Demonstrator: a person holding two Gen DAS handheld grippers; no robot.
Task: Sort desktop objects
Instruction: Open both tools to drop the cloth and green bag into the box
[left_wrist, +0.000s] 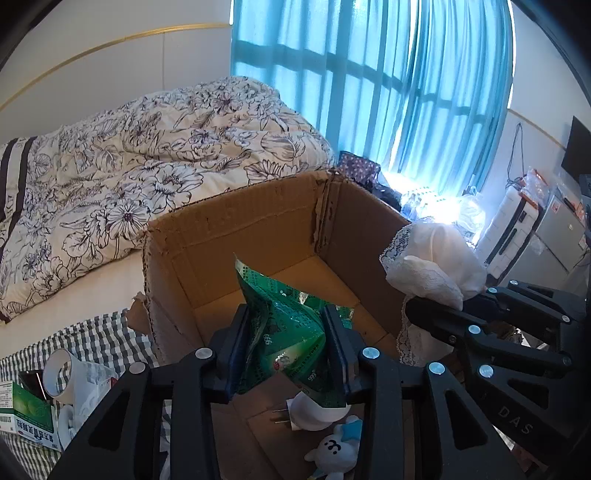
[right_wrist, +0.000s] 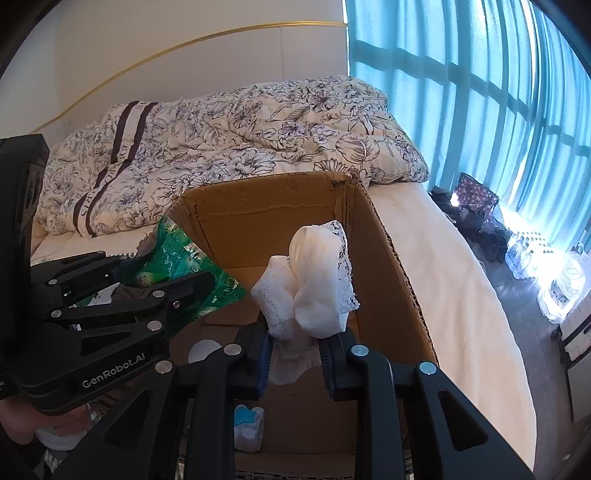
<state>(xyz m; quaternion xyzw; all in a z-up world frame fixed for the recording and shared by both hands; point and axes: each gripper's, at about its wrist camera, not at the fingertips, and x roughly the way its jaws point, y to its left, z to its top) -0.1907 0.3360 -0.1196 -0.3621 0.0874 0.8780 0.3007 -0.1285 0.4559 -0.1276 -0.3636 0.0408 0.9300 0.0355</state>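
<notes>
— Tongs, left (left_wrist: 288, 343): status?
— Closed on a green foil packet (left_wrist: 280, 325), crumpled, pinched between both pads. Held above the open cardboard box (left_wrist: 236, 221).

— Tongs, right (right_wrist: 295, 354)?
— Closed on a white lace-trimmed cloth (right_wrist: 314, 280), bunched, most of it standing above the fingers. Also held over the box, toward its right wall.

— Relation between the two?
— Side by side over the box; left tongs appear at the left edge of the right wrist view, packet and cloth near but apart.

— Box contents?
— On the floor of the box: a white plug adapter (left_wrist: 314, 413) with prongs pointing left, and a small white plush toy (left_wrist: 332, 454) with blue trim just beside it.

— Box location?
— On a bed, in front of a floral duvet (left_wrist: 147, 158).

— Items outside the box?
— Left of it, on a checked cloth (left_wrist: 92, 339): a green and white medicine carton (left_wrist: 26, 413) and a white tube-shaped object (left_wrist: 62, 373); exact kind cannot be told.

— Background?
— Blue curtains (left_wrist: 369, 81) over a bright window.
</notes>
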